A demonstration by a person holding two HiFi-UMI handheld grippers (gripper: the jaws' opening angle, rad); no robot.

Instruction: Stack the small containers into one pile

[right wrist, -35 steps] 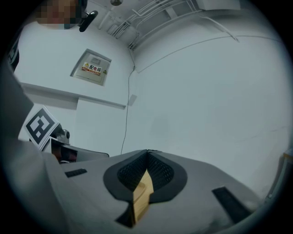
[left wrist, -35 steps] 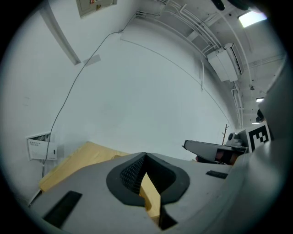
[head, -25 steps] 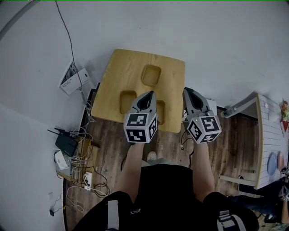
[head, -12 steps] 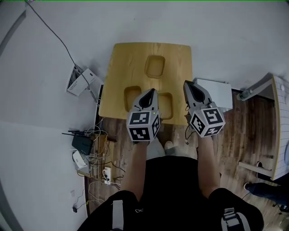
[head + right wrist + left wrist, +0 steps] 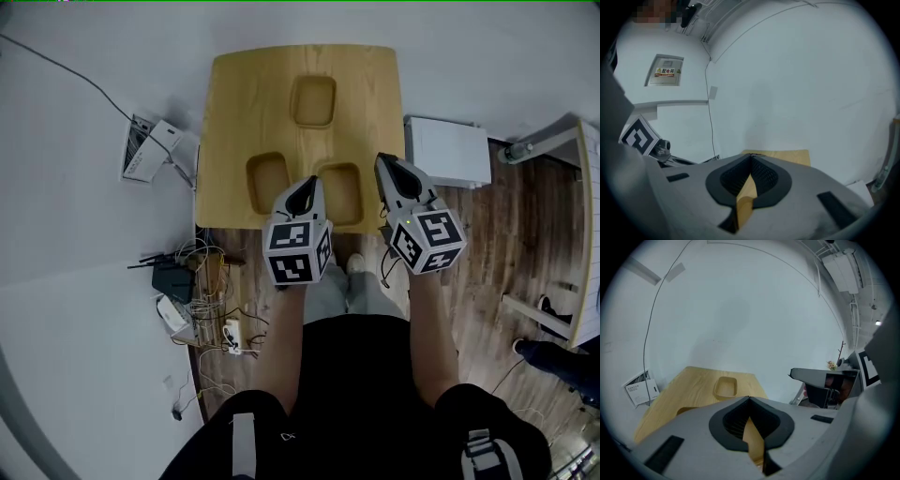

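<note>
- The task hasn't started as I read it: three containers sit apart on the table (image 5: 239, 103), and none is inside another.
- The far container (image 5: 314, 100) stands alone toward the far edge, well apart from the other two.
- The near-left container (image 5: 267, 180) and near-right container (image 5: 340, 192) lie side by side by the near edge, with a strip of bare wood between them.
- My left gripper (image 5: 307, 186) has its jaws closed tip to tip with nothing between them. In its own view only wood shows through the slit.
- From the head view it sits over the gap between the two near containers. It looks to be above them rather than touching, though I can't judge its height well.
- My right gripper (image 5: 384, 165) is also closed and empty. It points past the table's right near corner, just right of the near-right container, with a white box (image 5: 448, 150) on the floor beyond it.
- All of the stacking is left to do: open a jaw set, take one container by its rim, nest it in a second, then add the third.
- The two near containers look the easiest pair to join first, since both grippers are already beside them.
</note>
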